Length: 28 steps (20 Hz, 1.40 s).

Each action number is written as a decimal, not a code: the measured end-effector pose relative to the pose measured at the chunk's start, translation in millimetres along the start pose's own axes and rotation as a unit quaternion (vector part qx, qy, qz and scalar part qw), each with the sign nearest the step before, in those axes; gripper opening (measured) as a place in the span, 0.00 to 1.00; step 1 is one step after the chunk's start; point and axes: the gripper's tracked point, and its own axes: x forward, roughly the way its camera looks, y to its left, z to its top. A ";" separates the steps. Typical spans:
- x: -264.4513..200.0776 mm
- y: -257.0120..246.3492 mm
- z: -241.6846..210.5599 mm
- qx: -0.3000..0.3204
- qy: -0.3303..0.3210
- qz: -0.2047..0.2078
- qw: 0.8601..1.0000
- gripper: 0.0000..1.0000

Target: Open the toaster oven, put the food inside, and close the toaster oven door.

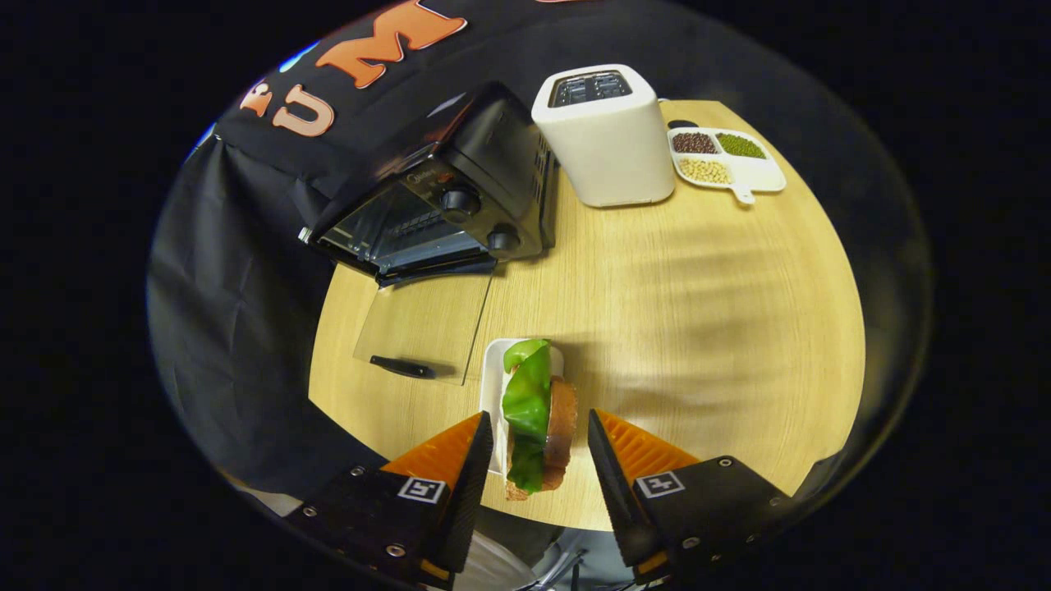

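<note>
Gripper [540, 455] fingers are spread wide, straddling the food: a brown bread slice topped with a green lettuce-like leaf [535, 419], lying partly on a small white rectangular plate [491, 386] and overhanging its near end. No visible contact on either side, so it is not pinched yet.

The black toaster oven with two front knobs [447, 205] sits beyond and left of the fingers, its clear glass door with a dark handle [423, 328] already dropped flat onto the round light-wood table [698, 328]. The open step looks done; the food still has to be picked up and carried in.

Risks, my read:
- the leaf is loose on top, so a squeeze on the bread may let it slide off or fold
- closing low could catch the plate rim and drag the plate along
- the stack sits near the table's front edge, so a nudge may tip it off
- the lowered glass door lies in the approach path, so carrying low risks striking it

Room: open tabletop to the right. A white two-slot toaster [603, 135] and a white divided dish of beans [727, 160] stand far back, well clear.
</note>
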 end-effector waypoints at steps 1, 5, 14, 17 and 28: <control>3.7 -0.8 -3.3 0.005 0.010 0.002 1.000 0.67; 7.5 -1.7 -10.4 0.030 0.038 -0.002 0.999 0.50; -23.5 32.6 -7.3 0.018 0.028 -0.022 0.999 0.30; -41.4 42.9 4.5 0.035 -0.004 -0.027 0.999 0.30; -48.2 138.7 48.8 0.155 -0.142 0.077 0.975 0.30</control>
